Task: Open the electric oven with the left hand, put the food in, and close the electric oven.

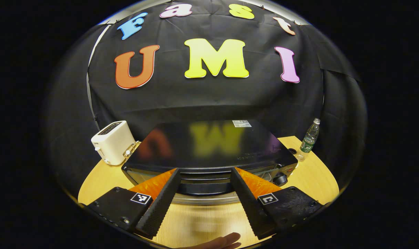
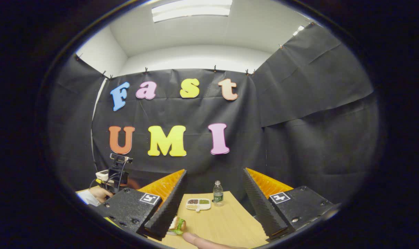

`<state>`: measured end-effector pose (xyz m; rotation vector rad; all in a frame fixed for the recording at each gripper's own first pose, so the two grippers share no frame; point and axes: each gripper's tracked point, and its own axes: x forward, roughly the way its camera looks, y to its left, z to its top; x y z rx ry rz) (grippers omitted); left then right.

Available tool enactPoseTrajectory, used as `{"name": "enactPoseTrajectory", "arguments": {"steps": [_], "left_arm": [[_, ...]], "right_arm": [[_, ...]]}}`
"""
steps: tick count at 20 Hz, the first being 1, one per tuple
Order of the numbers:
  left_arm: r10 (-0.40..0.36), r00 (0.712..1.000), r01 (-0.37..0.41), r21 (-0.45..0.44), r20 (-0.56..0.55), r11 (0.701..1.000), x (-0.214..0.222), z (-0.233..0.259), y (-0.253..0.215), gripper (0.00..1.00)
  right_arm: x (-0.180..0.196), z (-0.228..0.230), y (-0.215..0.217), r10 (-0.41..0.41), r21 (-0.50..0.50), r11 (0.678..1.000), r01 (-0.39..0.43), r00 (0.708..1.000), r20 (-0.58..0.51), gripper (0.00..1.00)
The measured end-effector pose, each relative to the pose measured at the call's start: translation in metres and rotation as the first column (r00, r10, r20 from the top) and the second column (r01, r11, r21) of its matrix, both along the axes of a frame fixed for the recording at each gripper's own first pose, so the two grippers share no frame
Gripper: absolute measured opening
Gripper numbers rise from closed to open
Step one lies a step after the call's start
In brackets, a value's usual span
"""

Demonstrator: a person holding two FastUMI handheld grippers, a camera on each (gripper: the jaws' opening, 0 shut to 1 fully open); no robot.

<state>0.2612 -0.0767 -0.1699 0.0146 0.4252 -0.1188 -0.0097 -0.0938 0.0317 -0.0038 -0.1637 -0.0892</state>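
Nearby, a toaster (image 1: 113,141) and bottle (image 1: 309,139) flank the oven (image 1: 209,148).

1. Ceiling light panel (image 2: 192,10) overhead in the right gripper view, bright, near blown out; booth below evenly lit, black cloth soaks up light
2. Oven top (image 1: 209,141) glossy; blurred mirror reflections of the wall on it
3. Table (image 1: 313,173) edges bend hard, fisheye; rims dim
4. Near fingertip (image 1: 226,242) soft, smeared
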Motion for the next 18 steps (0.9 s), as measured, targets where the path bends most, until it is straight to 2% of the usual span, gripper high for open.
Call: {"name": "enactPoseTrajectory", "arguments": {"steps": [8,9,10,11,15,16,18], "left_arm": [[-0.016,0.999,0.017,0.011,-0.043,1.000,-0.057,-0.021,0.003,0.97],[-0.014,0.999,0.014,0.008,-0.049,1.000,-0.066,-0.027,0.004,0.96],[-0.013,0.998,0.013,0.008,-0.055,1.000,-0.074,-0.032,0.004,0.97],[-0.013,0.999,0.013,0.010,-0.053,1.000,-0.081,-0.037,0.005,0.96],[-0.009,0.998,0.009,0.006,-0.060,1.000,-0.109,-0.067,0.006,0.96],[-0.005,0.998,0.005,0.001,-0.069,1.000,-0.115,-0.076,0.006,0.96],[-0.009,0.996,0.010,0.011,-0.091,1.000,-0.128,-0.096,0.005,0.96]], "right_arm": [[-0.022,0.004,0.005,-0.003,-0.001,1.000,0.003,1.000,0.018,1.00],[-0.024,0.003,0.006,-0.002,0.000,1.000,0.002,1.000,0.012,0.89],[-0.026,0.003,0.006,-0.003,-0.002,1.000,0.003,1.000,0.007,0.89],[-0.028,0.004,0.005,-0.006,-0.002,1.000,0.006,1.000,0.008,1.00],[-0.038,0.005,0.006,-0.009,0.001,1.000,0.009,1.000,0.018,1.00],[-0.038,0.003,0.005,-0.011,0.001,1.000,0.011,1.000,0.014,0.89],[-0.040,0.004,0.008,-0.007,-0.002,1.000,0.007,1.000,0.009,0.89]]}}
